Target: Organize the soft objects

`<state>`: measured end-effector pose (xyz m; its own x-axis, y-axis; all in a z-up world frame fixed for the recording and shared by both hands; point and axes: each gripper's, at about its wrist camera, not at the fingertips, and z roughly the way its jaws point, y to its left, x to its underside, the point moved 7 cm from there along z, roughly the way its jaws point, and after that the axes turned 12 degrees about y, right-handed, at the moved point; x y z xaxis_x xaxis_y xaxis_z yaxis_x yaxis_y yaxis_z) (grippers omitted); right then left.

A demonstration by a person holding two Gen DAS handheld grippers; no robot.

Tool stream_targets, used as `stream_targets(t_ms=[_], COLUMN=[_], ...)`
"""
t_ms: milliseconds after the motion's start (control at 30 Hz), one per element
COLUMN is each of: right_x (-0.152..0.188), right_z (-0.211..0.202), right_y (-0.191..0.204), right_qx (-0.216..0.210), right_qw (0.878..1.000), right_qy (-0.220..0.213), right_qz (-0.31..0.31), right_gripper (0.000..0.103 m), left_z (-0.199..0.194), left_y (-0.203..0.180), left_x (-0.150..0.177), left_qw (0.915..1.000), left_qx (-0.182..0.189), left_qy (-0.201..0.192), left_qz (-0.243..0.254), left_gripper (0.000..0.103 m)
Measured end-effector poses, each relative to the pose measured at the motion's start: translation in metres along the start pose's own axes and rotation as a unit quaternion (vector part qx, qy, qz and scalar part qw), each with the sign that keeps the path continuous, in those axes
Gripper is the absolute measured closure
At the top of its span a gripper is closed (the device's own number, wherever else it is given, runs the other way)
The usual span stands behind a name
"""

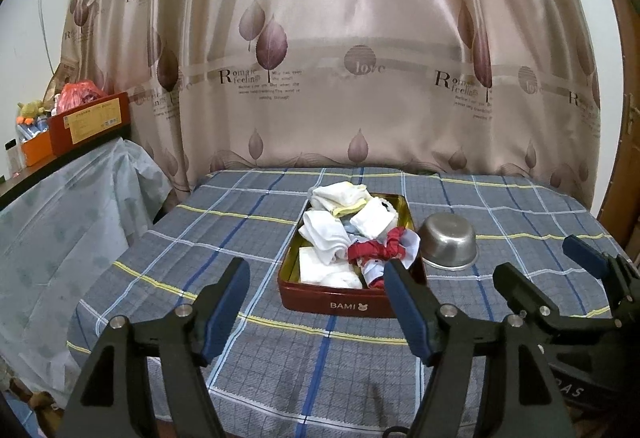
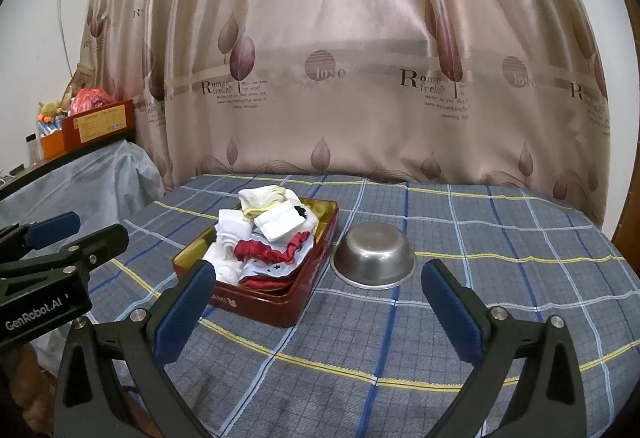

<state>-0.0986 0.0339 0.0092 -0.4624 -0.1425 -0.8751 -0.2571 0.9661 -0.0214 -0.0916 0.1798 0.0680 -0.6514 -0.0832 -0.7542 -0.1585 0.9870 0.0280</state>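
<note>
1. Several soft objects are sitting heaped inside the red tin [image 1: 340,304]: the white socks [image 1: 326,234] are filling the far and middle part, one with a yellow edge is spilling over the far rim, and the red-trimmed cloth [image 1: 374,252] is lying bunched against the tin's right wall. Nothing soft is lying loose on the cloth-covered surface, so the gathering is looking largely done.
2. The tin is resting near the middle of the plaid-covered desk [image 1: 248,350], probably so that either hand is reaching it easily; its yellow lining is showing at the near left corner, where a little room is remaining.
3. The steel bowl [image 2: 374,256] is standing just beside the tin on its right, apart from it and, as far as its inside is showing, holding nothing.
4. The left gripper [image 1: 316,312] is hovering in front of the tin, angled downward, its fingers [image 1: 224,310] standing wide apart with nothing between them.
5. The right gripper [image 2: 318,312] is hanging short of the bowl, its fingers [image 2: 454,312] likewise spread and gripping nothing, seemingly waiting clear of the pile.
6. The leaf-print curtain [image 2: 360,58] is hanging close behind the desk.
</note>
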Motion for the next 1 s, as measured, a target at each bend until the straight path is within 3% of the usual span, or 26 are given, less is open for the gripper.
stream_targets(t_ms=[1000], right_x=[0.010], right_z=[0.001], right_y=[0.003], right_qx=[-0.005], right_qw=[1.000], right_qy=[0.009], right_qz=[-0.006], right_gripper=[0.001], left_z=[0.021], left_y=[0.018], left_x=[0.008], left_qw=[0.9985], left_qx=[0.000], left_qy=[0.044], left_qz=[-0.032], left_gripper=[0.032])
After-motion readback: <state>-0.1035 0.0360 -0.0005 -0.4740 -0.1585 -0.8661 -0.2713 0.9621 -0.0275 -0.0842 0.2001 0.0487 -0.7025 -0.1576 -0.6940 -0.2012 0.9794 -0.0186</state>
